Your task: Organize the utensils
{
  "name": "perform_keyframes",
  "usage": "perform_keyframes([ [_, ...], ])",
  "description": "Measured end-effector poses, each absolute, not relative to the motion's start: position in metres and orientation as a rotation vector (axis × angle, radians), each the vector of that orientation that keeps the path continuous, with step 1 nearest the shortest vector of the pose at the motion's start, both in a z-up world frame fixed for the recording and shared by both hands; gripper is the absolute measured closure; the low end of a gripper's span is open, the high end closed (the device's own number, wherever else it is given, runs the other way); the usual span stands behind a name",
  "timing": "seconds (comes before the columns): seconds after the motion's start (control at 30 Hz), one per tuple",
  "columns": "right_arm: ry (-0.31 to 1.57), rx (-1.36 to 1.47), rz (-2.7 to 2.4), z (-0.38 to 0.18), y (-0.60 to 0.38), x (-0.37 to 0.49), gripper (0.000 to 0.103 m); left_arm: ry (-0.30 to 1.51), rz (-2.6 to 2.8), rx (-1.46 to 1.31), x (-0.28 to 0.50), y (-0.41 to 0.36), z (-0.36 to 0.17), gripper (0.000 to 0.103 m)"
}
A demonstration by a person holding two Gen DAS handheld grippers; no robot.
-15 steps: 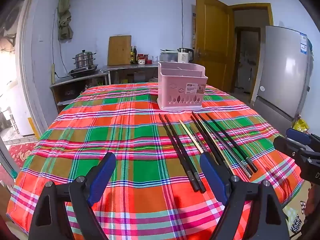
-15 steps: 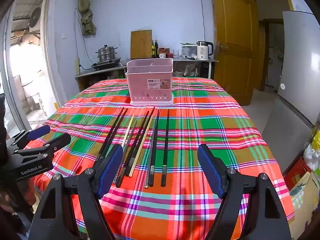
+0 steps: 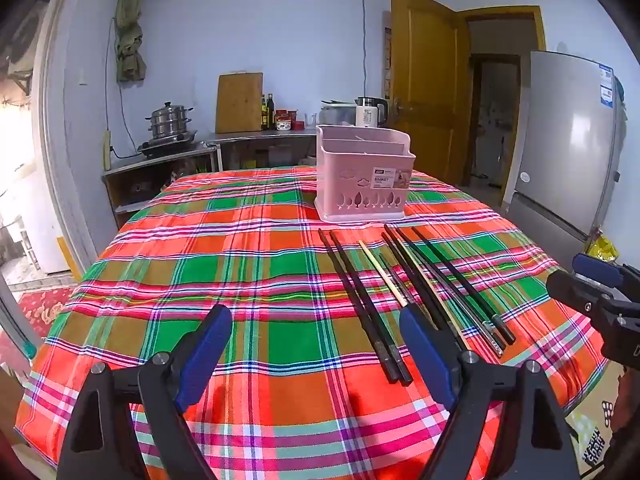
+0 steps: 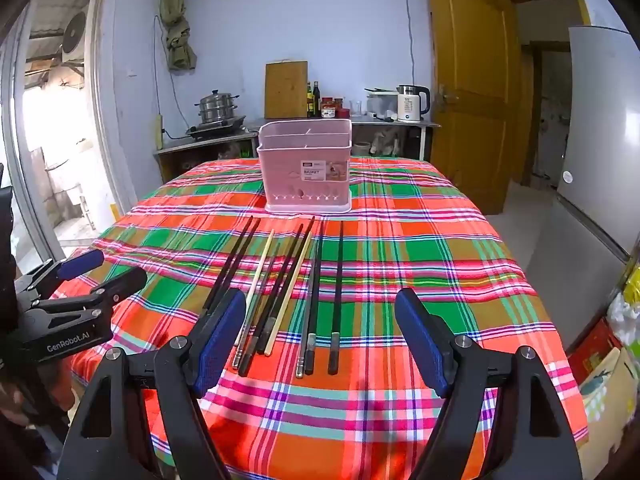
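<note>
Ahead of the wide, empty right gripper (image 4: pixel 320 340) lay the chopsticks (image 4: pixel 312 292), the pink basket (image 4: pixel 306 168) beyond. The left gripper (image 3: pixel 316 356) gaped too. Nothing was picked; next needed one pair pinched.

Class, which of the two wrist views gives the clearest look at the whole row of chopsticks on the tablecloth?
The right wrist view: the chopsticks lie almost centred and only the leftmost ends are hidden. In the left wrist view the chopsticks sit off to the right, and one of the fingers covers several near ends.
</note>
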State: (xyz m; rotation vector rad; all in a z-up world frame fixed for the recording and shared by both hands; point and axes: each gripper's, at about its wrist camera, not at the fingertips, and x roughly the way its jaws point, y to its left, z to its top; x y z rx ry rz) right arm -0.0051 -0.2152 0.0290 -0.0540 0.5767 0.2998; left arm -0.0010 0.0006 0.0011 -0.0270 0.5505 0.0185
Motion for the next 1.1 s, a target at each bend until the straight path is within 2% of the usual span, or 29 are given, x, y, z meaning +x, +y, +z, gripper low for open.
perform_keyframes([
  [1.1,0.567,-0.066,0.311,0.0286,-0.2129,-0.0001,0.026,0.554,0.009,-0.037,-0.0022,0.0048,0.0032,0.018],
])
